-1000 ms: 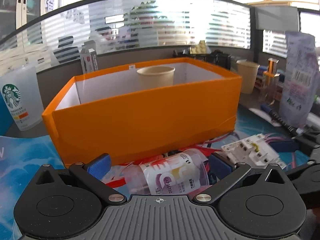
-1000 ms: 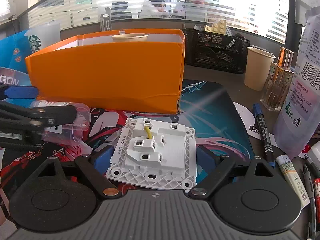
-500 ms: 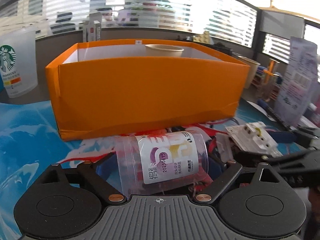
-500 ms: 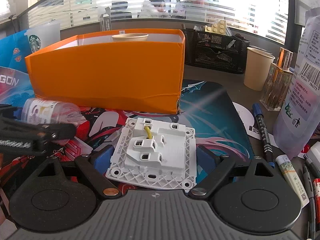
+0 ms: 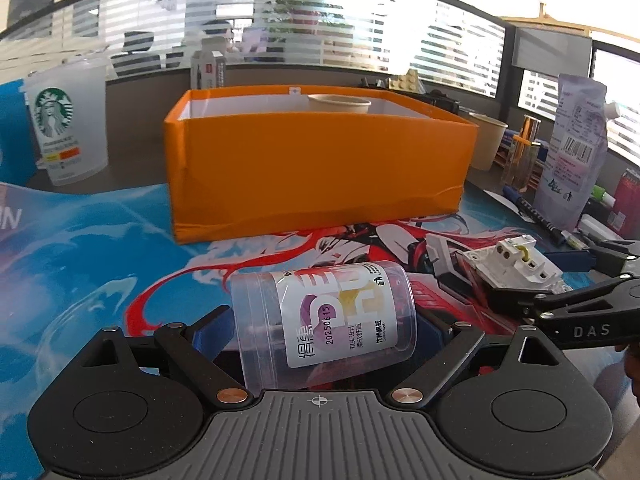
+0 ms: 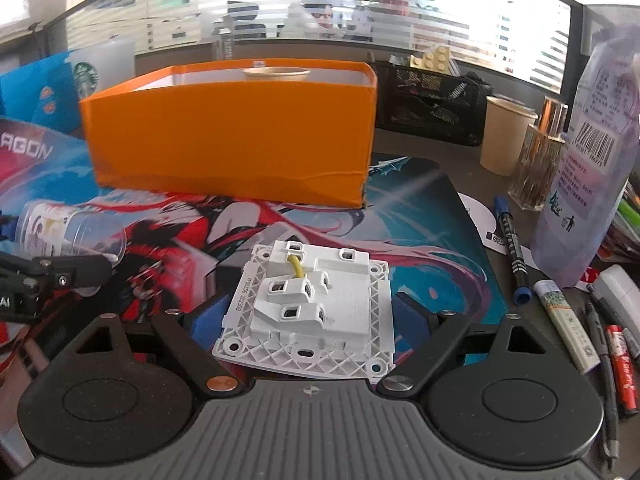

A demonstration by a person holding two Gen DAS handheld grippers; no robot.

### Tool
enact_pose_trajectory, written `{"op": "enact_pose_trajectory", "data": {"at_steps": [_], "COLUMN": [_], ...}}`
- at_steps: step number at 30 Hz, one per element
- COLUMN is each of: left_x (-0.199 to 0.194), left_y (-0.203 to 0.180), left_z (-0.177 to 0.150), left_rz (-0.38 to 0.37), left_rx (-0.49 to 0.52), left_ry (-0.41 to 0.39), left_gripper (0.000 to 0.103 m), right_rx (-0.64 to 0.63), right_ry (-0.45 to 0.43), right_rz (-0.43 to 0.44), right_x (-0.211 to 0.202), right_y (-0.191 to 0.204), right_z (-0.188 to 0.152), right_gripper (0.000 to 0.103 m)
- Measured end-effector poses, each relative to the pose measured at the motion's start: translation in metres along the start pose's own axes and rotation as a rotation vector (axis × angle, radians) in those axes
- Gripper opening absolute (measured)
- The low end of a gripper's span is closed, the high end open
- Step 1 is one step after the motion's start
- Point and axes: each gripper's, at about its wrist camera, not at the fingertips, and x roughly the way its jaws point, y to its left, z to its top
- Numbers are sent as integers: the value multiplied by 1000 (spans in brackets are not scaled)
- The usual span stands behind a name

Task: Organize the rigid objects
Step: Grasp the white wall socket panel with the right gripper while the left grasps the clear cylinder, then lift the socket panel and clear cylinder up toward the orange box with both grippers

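My left gripper point(image 5: 324, 330) is shut on a clear plastic jar point(image 5: 324, 320) with a white and purple label, held on its side above the printed mat. The jar also shows at the left of the right wrist view point(image 6: 68, 228). My right gripper point(image 6: 308, 320) is shut on a white socket module point(image 6: 308, 308) with a yellow wire and holds it tilted above the mat. The module and right gripper show at the right of the left wrist view point(image 5: 516, 264). An open orange box point(image 5: 320, 168) stands ahead with a paper cup point(image 5: 339, 102) inside.
A Starbucks cup point(image 5: 68, 120) stands at the far left. A paper cup point(image 6: 506, 136), a glass bottle point(image 6: 540, 164), a purple pouch point(image 6: 592, 160), a black mesh organiser point(image 6: 428, 100) and several pens point(image 6: 512, 248) crowd the right side.
My left gripper has closed on the jar, lifted it off the mat and drawn back from the box. My right gripper has lifted the socket module and tilted it.
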Motion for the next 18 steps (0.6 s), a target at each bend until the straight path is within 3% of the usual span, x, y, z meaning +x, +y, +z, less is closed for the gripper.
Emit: {"op": "enact_pose_trajectory", "data": {"at_steps": [18], "left_x": [-97], "left_y": [-9], "left_z": [8], "left_rz": [34], "left_rx": [53], "left_ry": [-208], "left_gripper": [92], "right_rx": [-94], "right_ry": [-209], "right_rz": [-15], "right_x": [-109], "right_y": [30], "right_z": [15], "right_gripper": [85]}}
